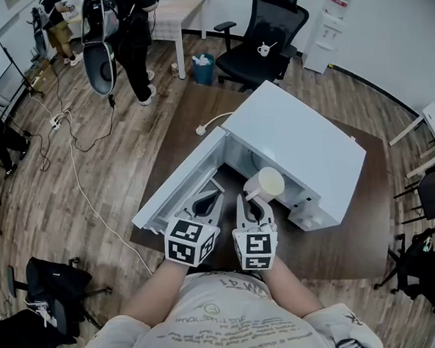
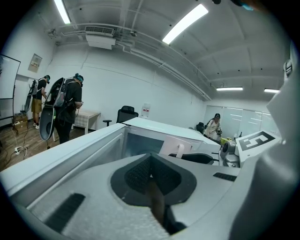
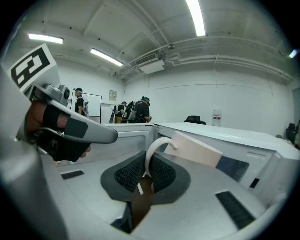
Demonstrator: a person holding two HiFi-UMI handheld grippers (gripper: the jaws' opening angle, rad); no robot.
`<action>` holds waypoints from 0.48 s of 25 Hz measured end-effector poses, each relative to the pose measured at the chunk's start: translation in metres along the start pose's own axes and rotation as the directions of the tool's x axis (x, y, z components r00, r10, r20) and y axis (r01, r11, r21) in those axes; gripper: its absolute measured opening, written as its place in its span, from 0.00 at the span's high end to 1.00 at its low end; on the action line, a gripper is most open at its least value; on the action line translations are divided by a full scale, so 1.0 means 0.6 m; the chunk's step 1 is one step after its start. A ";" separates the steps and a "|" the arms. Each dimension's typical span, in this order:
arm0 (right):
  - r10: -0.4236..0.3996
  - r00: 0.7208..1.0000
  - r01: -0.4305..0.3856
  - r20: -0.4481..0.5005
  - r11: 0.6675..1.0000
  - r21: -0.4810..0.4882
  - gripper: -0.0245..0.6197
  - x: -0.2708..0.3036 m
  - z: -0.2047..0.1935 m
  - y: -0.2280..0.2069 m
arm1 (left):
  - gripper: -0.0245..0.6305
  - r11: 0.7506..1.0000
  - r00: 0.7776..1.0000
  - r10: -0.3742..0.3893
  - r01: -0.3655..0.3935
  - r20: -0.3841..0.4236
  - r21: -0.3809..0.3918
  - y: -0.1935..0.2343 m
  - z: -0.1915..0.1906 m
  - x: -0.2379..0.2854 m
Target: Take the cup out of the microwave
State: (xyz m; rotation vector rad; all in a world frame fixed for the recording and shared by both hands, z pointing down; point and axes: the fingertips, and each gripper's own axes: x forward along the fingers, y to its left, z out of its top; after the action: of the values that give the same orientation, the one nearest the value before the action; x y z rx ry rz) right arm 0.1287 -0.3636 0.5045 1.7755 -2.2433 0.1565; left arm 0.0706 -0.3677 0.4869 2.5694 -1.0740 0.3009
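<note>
Only the right gripper view shows the right gripper [image 3: 145, 176] clenched on the handle of the cup [image 3: 196, 149]. From overhead, the cup sits at the open front of the microwave [image 1: 303, 138]. It is tilted (long axis leaning rightward, away from the handle), and the left gripper [image 2: 151, 177] is pinched closed on nothing.

The microwave [image 1: 303, 138] stood at frame centre on the table [image 1: 355, 253], its door [image 1: 176, 188] swung out toward lower left. The cup [image 1: 266, 183] sat at the opening, its handle between the jaws of the right gripper [image 1: 250, 204] directly below it. The left gripper [image 1: 207, 202] lay just left of that, beside the door. A chair [image 1: 264, 38] stood behind the table at upper centre, with a bin [image 1: 204, 67] to its left.
</note>
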 end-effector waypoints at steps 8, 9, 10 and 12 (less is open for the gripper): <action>-0.003 1.000 0.003 -0.011 1.000 -0.015 0.90 0.006 -0.009 -0.002 | 0.95 1.000 1.000 0.013 -0.013 0.000 0.020 0.007 0.000 -0.002; -0.001 1.000 0.001 -0.013 1.000 -0.014 0.90 0.007 -0.009 -0.001 | 0.95 1.000 1.000 0.013 -0.013 0.001 0.026 0.007 0.000 -0.002; 0.000 1.000 0.000 -0.013 1.000 -0.012 0.90 0.007 -0.008 0.001 | 0.95 0.999 1.000 0.012 -0.012 0.003 0.032 0.007 0.000 -0.002; -0.003 1.000 0.003 -0.015 1.000 -0.011 0.90 0.008 -0.007 0.001 | 0.95 0.999 1.000 0.011 -0.011 0.004 0.048 0.007 0.001 0.000</action>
State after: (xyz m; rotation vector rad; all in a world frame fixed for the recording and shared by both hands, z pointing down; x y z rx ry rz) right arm 0.1277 -0.3671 0.5102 1.7657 -2.2270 0.1555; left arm 0.0678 -0.3706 0.4870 2.6080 -1.0956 0.3290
